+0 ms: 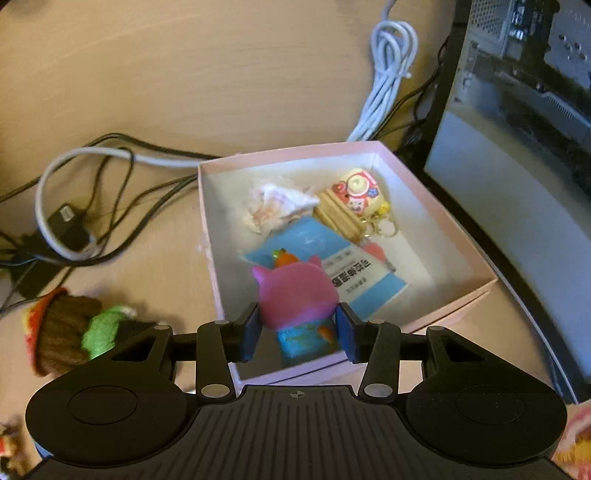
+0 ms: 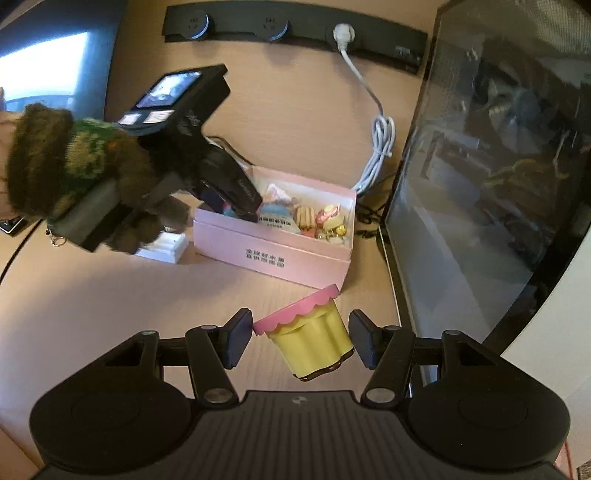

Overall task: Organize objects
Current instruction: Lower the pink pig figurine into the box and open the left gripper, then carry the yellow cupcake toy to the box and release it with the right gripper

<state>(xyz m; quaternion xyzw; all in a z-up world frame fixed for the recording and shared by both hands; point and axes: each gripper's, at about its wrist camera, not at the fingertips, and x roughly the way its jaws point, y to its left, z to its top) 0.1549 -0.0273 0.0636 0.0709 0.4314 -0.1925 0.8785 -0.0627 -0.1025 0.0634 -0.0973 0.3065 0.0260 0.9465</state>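
Note:
My left gripper (image 1: 297, 325) is shut on a pink horned toy (image 1: 295, 295) with a blue base, held just over the near end of an open pink box (image 1: 288, 153). Inside the box lie a blue card (image 1: 373, 291), a biscuit-shaped piece (image 1: 338, 216), a yellow keychain charm (image 1: 360, 188) and a white-pink crumpled item (image 1: 277, 205). My right gripper (image 2: 301, 338) is shut on a tilted yellow cup with a pink scalloped lid (image 2: 314, 332), in front of the pink box (image 2: 273, 254). The right wrist view shows the left gripper (image 2: 236, 203) reaching into the box's left end.
A glass-sided computer case (image 1: 517, 147) (image 2: 498, 166) stands right of the box. Black and white cables (image 1: 92, 192) and a coiled white cable (image 1: 388, 74) lie behind it. A power strip (image 2: 295, 29) runs along the back. A small white box (image 2: 162, 245) and a furry sleeve (image 2: 44, 158) are left.

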